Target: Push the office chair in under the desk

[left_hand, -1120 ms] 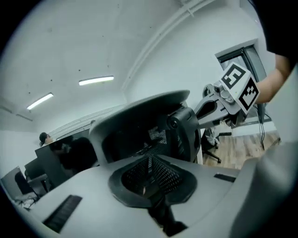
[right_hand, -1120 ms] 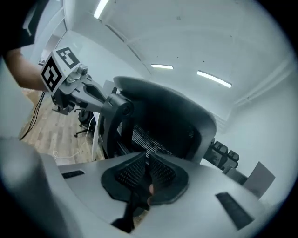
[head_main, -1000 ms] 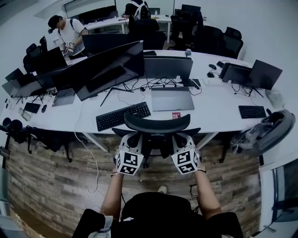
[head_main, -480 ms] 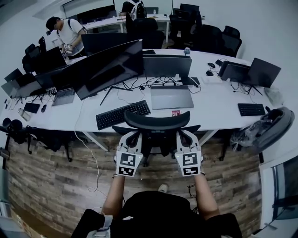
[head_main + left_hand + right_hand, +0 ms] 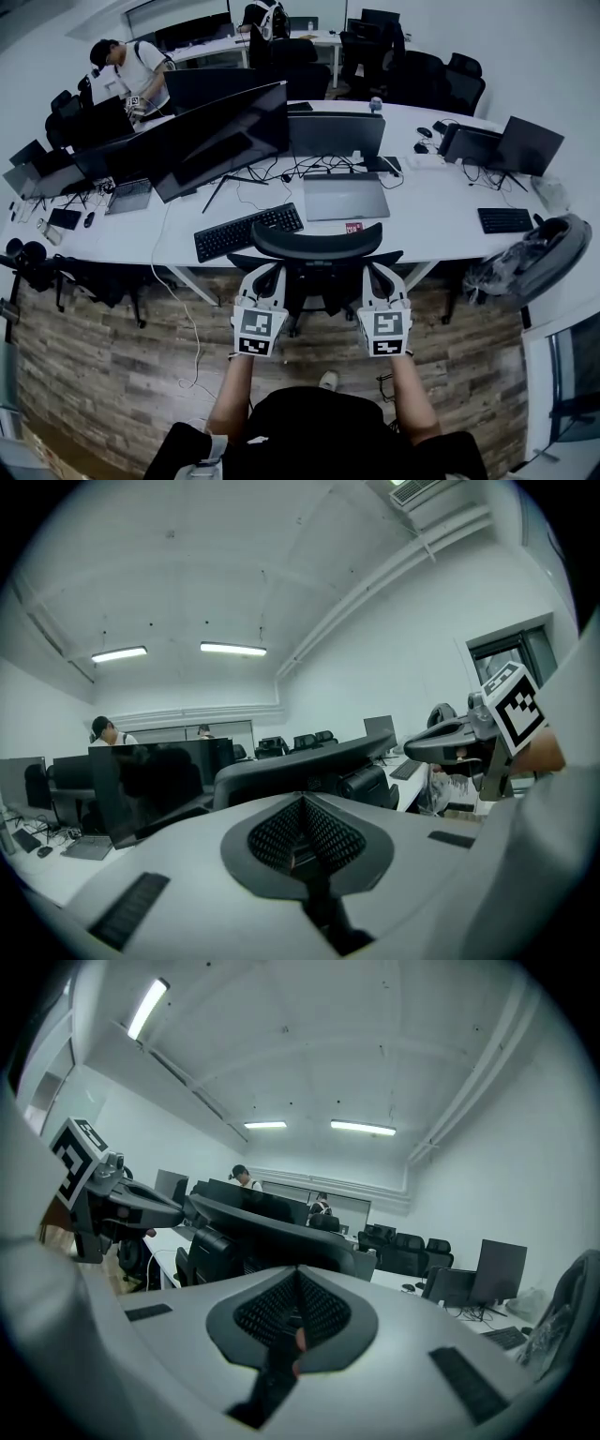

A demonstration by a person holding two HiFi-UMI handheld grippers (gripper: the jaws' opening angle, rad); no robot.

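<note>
the left forearm [image 5: 228, 398] and right forearm [image 5: 413, 398] reach forward side by side from the body, bare below the elbow and well apart. the left gripper [image 5: 268, 277] and right gripper [image 5: 376, 276] point away from the person, roughly parallel and level with each other, their marker cubes facing up. in each gripper view the jaws are pressed together, pad against pad, with nothing between them. each gripper shows at the edge of the other's view.
</note>
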